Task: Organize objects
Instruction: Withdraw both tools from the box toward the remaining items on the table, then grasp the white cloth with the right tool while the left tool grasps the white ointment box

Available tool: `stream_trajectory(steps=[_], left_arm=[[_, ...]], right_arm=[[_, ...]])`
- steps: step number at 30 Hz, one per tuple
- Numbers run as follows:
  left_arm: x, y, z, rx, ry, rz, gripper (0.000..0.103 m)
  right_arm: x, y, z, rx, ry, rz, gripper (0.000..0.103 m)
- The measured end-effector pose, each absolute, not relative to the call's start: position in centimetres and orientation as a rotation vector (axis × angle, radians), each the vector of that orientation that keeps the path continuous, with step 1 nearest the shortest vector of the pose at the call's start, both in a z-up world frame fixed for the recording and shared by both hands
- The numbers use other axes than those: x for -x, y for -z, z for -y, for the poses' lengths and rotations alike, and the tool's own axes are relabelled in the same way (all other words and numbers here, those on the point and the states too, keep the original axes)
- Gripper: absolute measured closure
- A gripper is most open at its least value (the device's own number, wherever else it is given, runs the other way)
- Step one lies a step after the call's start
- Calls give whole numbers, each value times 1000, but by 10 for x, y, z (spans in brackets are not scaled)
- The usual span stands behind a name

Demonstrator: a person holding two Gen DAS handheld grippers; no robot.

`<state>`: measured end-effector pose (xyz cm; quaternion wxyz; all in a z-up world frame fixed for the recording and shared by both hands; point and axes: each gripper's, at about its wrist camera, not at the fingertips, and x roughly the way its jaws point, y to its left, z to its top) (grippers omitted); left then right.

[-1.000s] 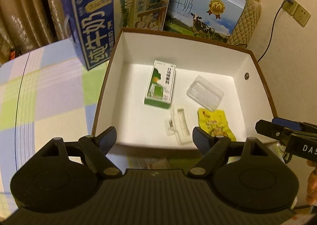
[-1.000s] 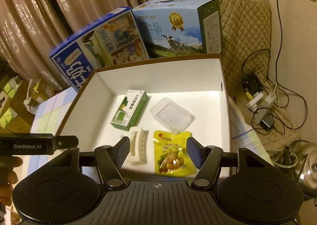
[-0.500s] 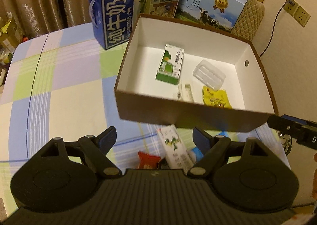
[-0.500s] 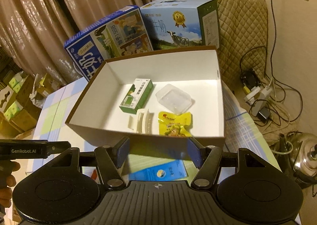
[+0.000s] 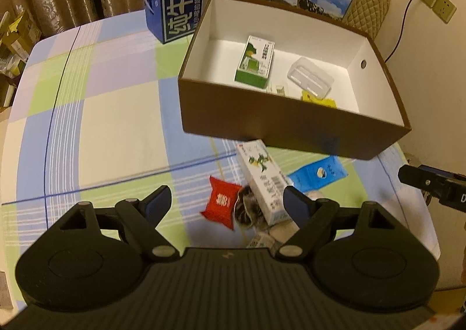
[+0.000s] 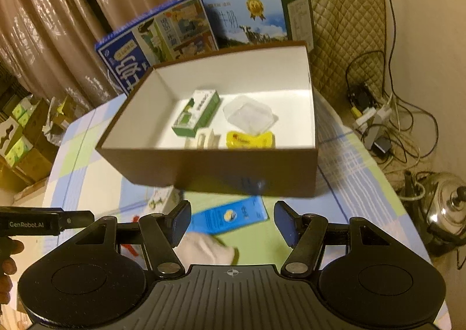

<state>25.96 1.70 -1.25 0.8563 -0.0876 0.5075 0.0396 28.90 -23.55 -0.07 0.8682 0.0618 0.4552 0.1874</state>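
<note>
Both hand-held grippers empty, jaws spread wide – left hand-held gripper (image 5: 226,202) over red square packet (image 5: 220,204) and white-green carton (image 5: 261,181), right hand-held gripper (image 6: 232,221) over blue flat pouch (image 6: 230,216) – all near tabletop's (image 5: 102,114) front edge, before brown cardboard box (image 5: 285,129).
</note>
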Motion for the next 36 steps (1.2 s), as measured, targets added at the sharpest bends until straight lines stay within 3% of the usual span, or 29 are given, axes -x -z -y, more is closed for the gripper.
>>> stream_trajectory(steps=[21, 36], left_arm=[[-245, 57, -7, 163, -68, -1187, 22], [-244, 80, -19, 179, -104, -1236, 22]], right_arm=[[-262, 49, 221, -31, -492, -1023, 42], [-257, 78, 183, 153, -714, -937, 42]])
